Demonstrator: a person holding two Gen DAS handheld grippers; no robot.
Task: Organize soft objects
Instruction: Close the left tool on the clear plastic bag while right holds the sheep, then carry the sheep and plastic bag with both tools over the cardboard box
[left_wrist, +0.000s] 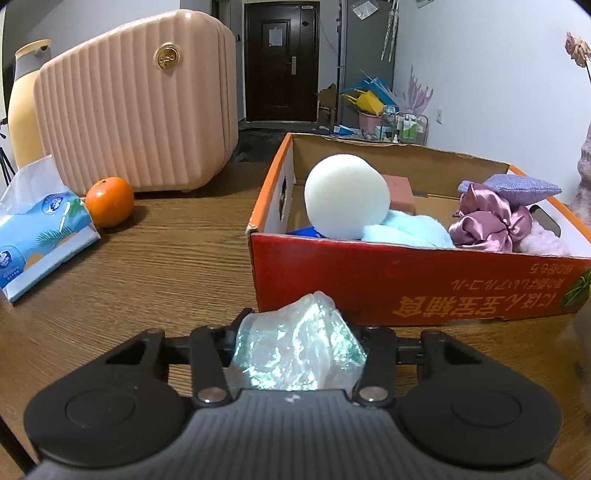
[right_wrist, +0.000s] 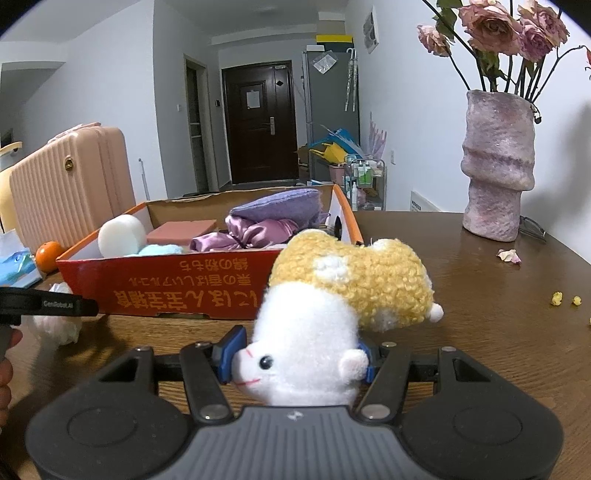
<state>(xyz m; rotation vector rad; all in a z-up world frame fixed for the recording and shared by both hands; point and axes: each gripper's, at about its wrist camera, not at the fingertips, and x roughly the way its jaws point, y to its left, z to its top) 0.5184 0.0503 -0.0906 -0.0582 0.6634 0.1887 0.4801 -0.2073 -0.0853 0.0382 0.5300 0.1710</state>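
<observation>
Left wrist: my left hand-held gripper (left_wrist: 297, 354) grips a shiny scrunchie (left_wrist: 299, 347); right hand-held gripper (right_wrist: 295, 363) clamps a plush toy (right_wrist: 332, 302). Box (left_wrist: 406, 280) part-filled; both remain.

Iridescent pouch (left_wrist: 299, 347), plush sheep (right_wrist: 332, 306), gripper-clamped.

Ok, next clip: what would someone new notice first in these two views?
Probably the white-and-yellow plush toy gripped in the right gripper, close in front of the red cardboard box. The left gripper holds a crumpled iridescent plastic wrap before the same box, where a white sponge ball and purple satin scrunchie already lie.
</observation>
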